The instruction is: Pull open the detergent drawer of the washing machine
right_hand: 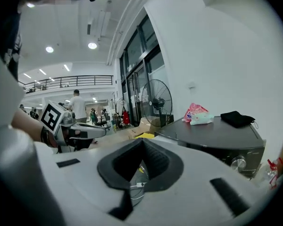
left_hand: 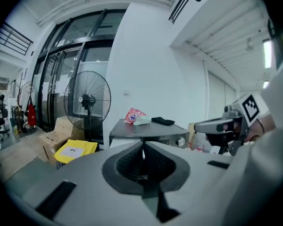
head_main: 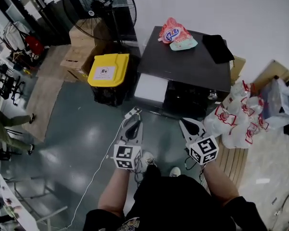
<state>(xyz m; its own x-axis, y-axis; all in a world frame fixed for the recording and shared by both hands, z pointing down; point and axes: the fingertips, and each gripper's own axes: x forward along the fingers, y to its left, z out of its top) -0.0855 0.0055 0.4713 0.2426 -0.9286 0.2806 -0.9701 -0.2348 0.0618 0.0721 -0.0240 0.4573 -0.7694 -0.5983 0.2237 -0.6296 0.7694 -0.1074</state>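
Observation:
The dark washing machine [head_main: 192,64] stands against the wall ahead of me, its white detergent drawer [head_main: 151,87] at the front's upper left and a knob [head_main: 212,95] to the right. My left gripper [head_main: 137,116] hangs in the air short of the drawer, jaws shut and empty. My right gripper [head_main: 183,121] is level with it, below the knob, also shut on nothing. The left gripper view has its closed jaws [left_hand: 142,146] in front of the machine [left_hand: 148,130] and drawer [left_hand: 119,143]. The right gripper view has shut jaws [right_hand: 142,143] left of the machine [right_hand: 212,133].
A pink detergent bag [head_main: 175,33] and a black cloth [head_main: 217,48] lie on the machine's top. A yellow-lidded bin [head_main: 109,70], cardboard boxes [head_main: 81,52] and a floor fan [head_main: 106,6] stand to its left. White plastic bags [head_main: 241,119] pile at its right. A power strip [head_main: 133,112] lies on the floor.

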